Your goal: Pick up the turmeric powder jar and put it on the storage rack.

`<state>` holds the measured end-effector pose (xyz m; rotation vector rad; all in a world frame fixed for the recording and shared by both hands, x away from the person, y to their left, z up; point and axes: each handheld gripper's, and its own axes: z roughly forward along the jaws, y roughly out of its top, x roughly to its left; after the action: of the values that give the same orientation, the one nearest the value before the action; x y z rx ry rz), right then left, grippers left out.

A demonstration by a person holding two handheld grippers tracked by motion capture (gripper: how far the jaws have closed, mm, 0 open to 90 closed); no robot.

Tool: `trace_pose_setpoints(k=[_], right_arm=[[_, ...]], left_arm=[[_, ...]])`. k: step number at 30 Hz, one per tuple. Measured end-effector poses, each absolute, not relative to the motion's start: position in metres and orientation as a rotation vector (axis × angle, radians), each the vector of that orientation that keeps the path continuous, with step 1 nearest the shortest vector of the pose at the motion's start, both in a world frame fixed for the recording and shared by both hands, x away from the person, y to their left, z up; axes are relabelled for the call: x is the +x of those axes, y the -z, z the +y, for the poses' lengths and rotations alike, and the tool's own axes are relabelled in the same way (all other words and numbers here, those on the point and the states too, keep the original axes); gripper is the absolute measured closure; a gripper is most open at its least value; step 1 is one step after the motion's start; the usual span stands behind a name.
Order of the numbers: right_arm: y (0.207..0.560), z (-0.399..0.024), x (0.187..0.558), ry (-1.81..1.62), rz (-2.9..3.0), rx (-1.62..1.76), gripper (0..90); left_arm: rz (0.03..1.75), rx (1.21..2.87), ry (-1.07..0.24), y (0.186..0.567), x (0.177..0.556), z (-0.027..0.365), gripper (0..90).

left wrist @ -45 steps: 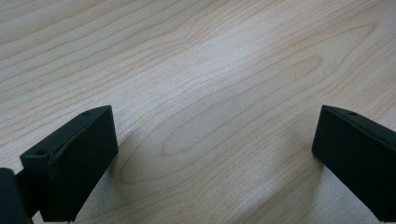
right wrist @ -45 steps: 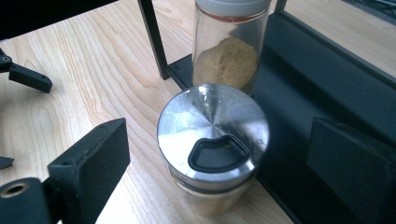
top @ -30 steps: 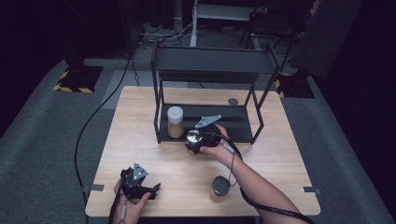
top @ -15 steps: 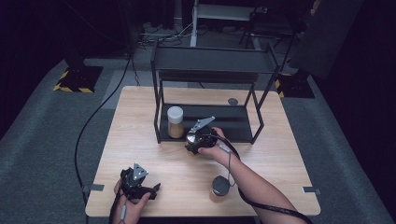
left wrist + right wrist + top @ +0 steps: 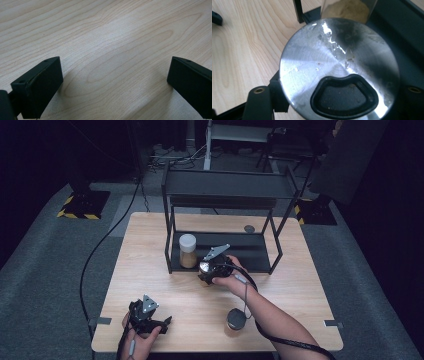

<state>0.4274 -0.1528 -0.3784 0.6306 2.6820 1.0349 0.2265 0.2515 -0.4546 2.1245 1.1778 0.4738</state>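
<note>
A jar with a scratched silver lid (image 5: pixel 337 57) and a black flip tab stands at the front edge of the black rack's lower shelf (image 5: pixel 250 251). My right gripper (image 5: pixel 206 270) is shut on that jar, with one jaw on each side of the lid in the right gripper view (image 5: pixel 337 100). Just beyond it on the shelf is a jar of tan powder with a white lid (image 5: pixel 187 251). My left gripper (image 5: pixel 164 323) rests low over the table's front left corner. Its jaws stand wide open (image 5: pixel 115 82) over bare wood, with nothing between them.
A dark-lidded jar (image 5: pixel 234 319) stands on the table under my right forearm. The two-tier black rack (image 5: pixel 227 182) fills the back middle of the wooden table (image 5: pixel 310 280). A small dark round object (image 5: pixel 249 228) lies behind the rack.
My right hand has shifted slightly left at the rack's front edge, and its grey plate has tilted. The left hand has not moved.
</note>
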Motion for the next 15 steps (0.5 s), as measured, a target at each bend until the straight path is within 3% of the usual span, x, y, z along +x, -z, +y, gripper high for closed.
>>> trace_pose_setpoints(k=[15], right_arm=[[0.349,-0.155,0.433,-1.094,2.621,0.649,31.7]], left_arm=[[1.179,2.124,-0.474,0.455,0.226,0.251,0.0]])
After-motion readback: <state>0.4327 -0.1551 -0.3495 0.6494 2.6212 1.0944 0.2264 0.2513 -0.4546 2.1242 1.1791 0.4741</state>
